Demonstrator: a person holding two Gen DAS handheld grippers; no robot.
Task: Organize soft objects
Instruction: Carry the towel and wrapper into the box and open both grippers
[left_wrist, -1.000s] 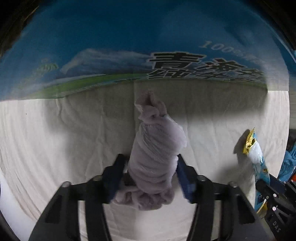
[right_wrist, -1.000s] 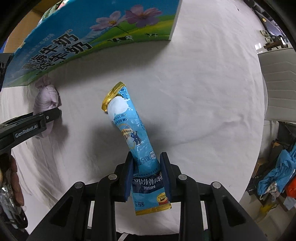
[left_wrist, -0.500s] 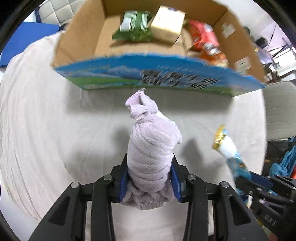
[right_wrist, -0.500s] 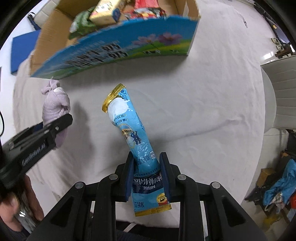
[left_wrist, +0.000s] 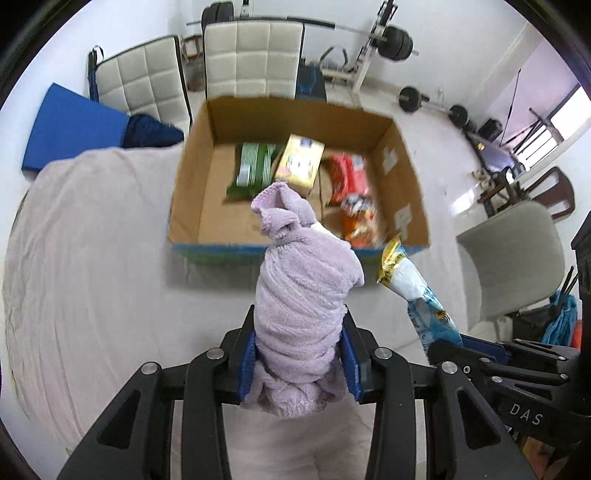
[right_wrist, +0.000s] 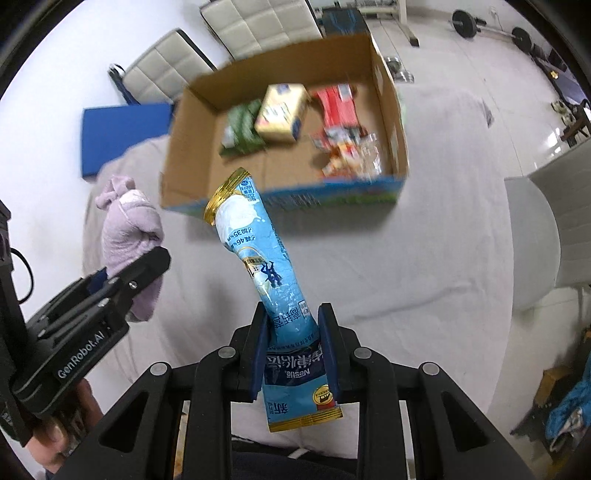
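The left gripper (left_wrist: 298, 360) clamps a rolled lilac towel (left_wrist: 303, 291), and the right gripper (right_wrist: 294, 349) clamps a blue Nestle pouch (right_wrist: 260, 266). Both long axes point forward toward the open cardboard box (left_wrist: 221, 125) on the white-covered table (left_wrist: 92, 277) ahead.

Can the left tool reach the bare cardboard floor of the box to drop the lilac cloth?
Probably yes: the open cardboard box has no lid, and the floor's left part is bare beside the green packet.

Lilac towel (left_wrist: 303, 295), blue-and-white pouch (right_wrist: 258, 254) (gold ends), brown box (left_wrist: 402, 162).
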